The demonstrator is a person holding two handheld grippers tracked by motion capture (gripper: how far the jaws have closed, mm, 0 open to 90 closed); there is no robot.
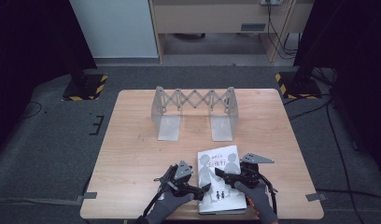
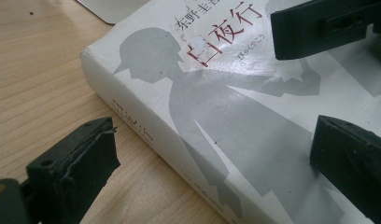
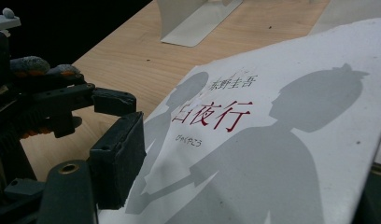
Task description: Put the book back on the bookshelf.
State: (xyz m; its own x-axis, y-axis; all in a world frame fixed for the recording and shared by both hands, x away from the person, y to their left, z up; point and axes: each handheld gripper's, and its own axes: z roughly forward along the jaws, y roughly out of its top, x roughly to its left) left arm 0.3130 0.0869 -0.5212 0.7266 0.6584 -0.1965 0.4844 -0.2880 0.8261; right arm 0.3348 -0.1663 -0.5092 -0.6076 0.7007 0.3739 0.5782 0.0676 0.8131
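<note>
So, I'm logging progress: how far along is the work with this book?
Done: nothing visible; the rack stands empty. In hand: the left gripper and right gripper sit at the book, which lies flat on the table, jaws open around its edges. Left: probably gripping, lifting and standing it in the rack.

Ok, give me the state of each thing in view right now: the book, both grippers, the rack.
book: closed, lying flat on the table, front cover up, near the front edge.
left gripper: open, jaws astride the book's spine edge.
right gripper: jaws either side of the book; whether the pads press on it cannot be told.
expanding metal rack: upright, spread out, nothing in it.
table: level, wooden.
</note>
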